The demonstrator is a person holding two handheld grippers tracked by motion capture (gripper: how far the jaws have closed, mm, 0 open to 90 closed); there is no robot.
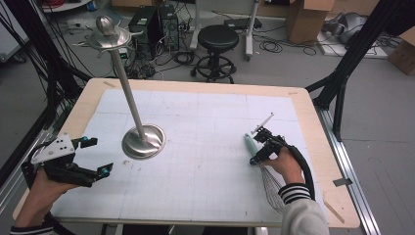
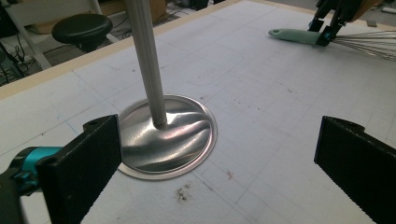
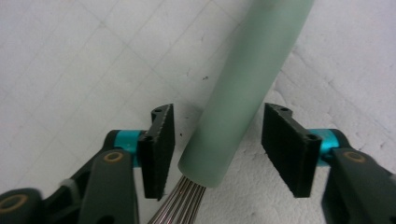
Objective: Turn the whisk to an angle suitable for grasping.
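The wire balloon whisk with a pale green handle (image 1: pixel 258 161) lies flat at the right side of the counter (image 1: pixel 88 100), where the right gripper (image 3: pixel 217 151) straddles the handle's wire end, jaws apart with gaps on both sides, not yet pressing. This probably sets up a grasp. The left gripper (image 2: pixel 217 163) waits wide open beside the polished steel stand (image 2: pixel 168 137), holding nothing.

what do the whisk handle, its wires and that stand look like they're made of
Whisk handle: matte pale green, no glare, probably plastic or silicone.
Whisk wires: thin bright strands, likely steel.
Stand: brushed silver metal, probably stainless steel; its round base mirrors the light in wavy streaks.
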